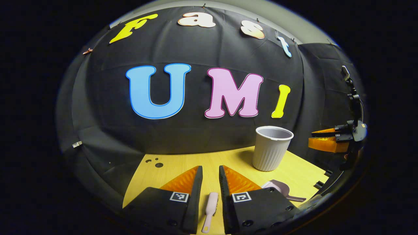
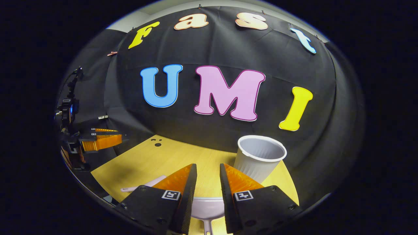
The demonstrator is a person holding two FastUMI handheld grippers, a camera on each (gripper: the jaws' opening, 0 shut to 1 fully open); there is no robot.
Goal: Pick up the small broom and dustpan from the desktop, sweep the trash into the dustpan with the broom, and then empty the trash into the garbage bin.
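The left gripper (image 1: 210, 178) sits at the bottom centre of the left gripper view, its two fingers spread with a clear gap and nothing pinched. In that gap, low in the frame, the small broom (image 1: 210, 209) lies on the wooden desktop (image 1: 183, 163), its handle pointing toward the bottom edge and its brush head toward the frame's middle. To the lower right, partly behind the right-hand finger, lies the dustpan (image 1: 281, 190), its handle running out to the right. The garbage bin (image 1: 272, 148), a pale ribbed cup, stands upright right of centre, near the desktop's far edge. At the far right edge, level with the bin's rim, the right gripper (image 1: 321, 137) appears held off the desktop.

In the right gripper view, the right gripper (image 2: 208, 179) occupies the bottom centre, fingers likewise spread and empty. The dustpan (image 2: 209, 209) lies directly beneath the gap, largely hidden by both fingers. The small broom (image 2: 143, 185) shows as a pale strip at lower left, partly behind the left-hand finger. The garbage bin (image 2: 259, 158) stands just right of centre, close behind the right-hand finger. The left gripper (image 2: 109, 137) appears at the left edge, above the corner of the desktop (image 2: 156, 160). Three dark holes mark the desktop's far left corner.
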